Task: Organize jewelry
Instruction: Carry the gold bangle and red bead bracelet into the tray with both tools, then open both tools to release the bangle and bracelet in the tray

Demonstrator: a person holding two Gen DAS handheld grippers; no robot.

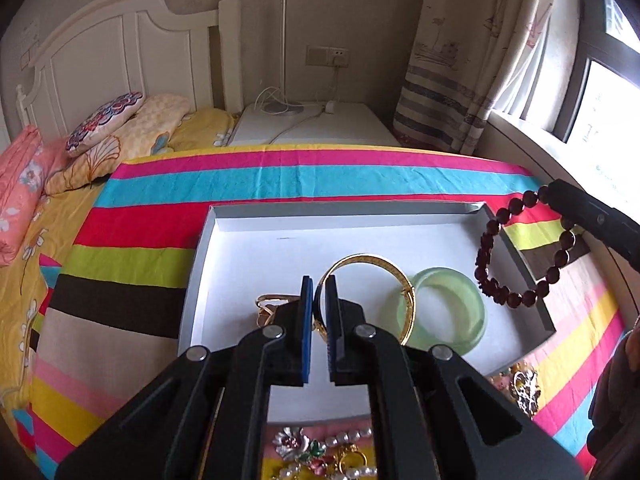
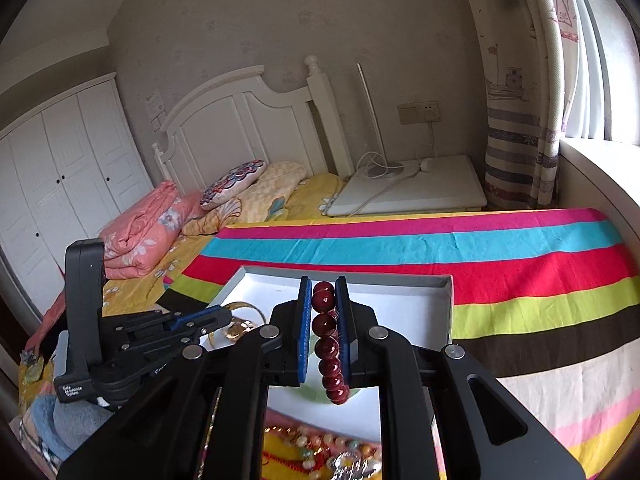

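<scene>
My left gripper point(image 1: 319, 286) is shut on a gold bangle point(image 1: 370, 264), holding it inside the white tray point(image 1: 256, 248). A pale green jade bangle point(image 1: 444, 308) lies in the tray to its right, and a gold ring piece point(image 1: 268, 306) lies to its left. My right gripper point(image 2: 323, 286) is shut on a dark red bead bracelet point(image 2: 328, 344), which hangs over the tray's right side in the left wrist view point(image 1: 516, 264). The tray point(image 2: 400, 304) and the left gripper point(image 2: 188, 324) also show in the right wrist view.
The tray sits on a striped multicolour cloth point(image 1: 320, 176) on the bed. Loose jewelry, a flower brooch point(image 1: 296, 446) and pearls point(image 1: 352, 438), lies in front of the tray. Pillows point(image 1: 104, 120) and a white nightstand point(image 1: 316, 128) are behind; a window sill point(image 1: 560, 160) is to the right.
</scene>
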